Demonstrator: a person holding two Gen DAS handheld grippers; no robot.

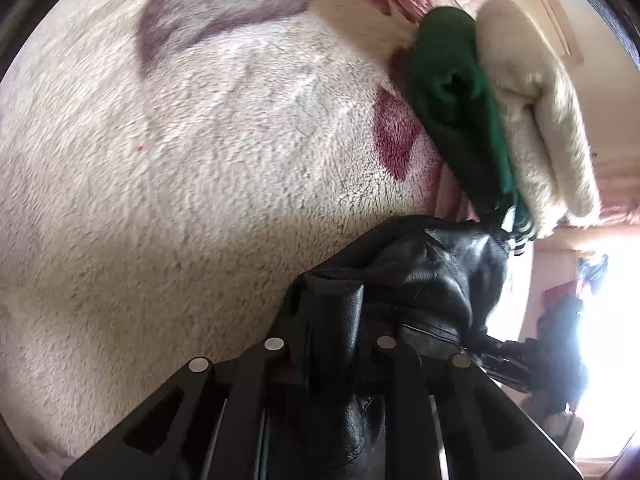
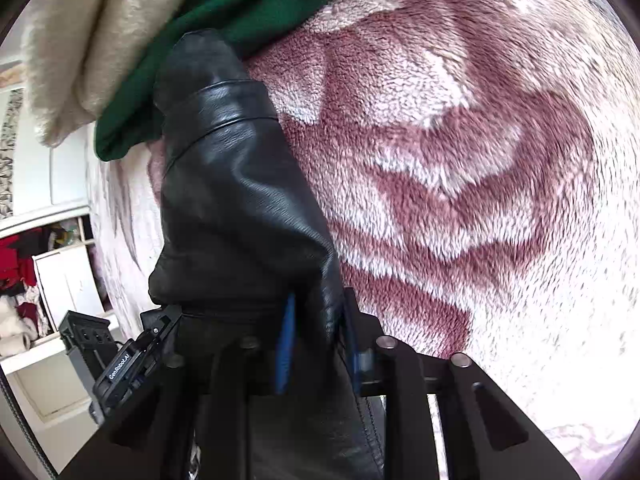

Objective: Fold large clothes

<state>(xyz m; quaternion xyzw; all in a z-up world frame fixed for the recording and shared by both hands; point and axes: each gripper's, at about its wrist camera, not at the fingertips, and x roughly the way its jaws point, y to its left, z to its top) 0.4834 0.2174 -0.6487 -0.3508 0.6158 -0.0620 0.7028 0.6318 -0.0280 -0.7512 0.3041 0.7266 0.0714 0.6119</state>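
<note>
Both the left gripper (image 1: 332, 344) and right gripper (image 2: 316, 340) were clamped on the black leather garment (image 2: 236, 200), bunched and unfolded above the plush blanket (image 1: 160, 200), near 2 folded pieces by its edge.

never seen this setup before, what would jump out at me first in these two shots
The shiny black leather garment dominates both views, bunched up and clamped in the left gripper and the right gripper. Behind it spreads a fluffy cream blanket with maroon patterns. A dark green garment and a cream fleece one sit folded beyond.
</note>
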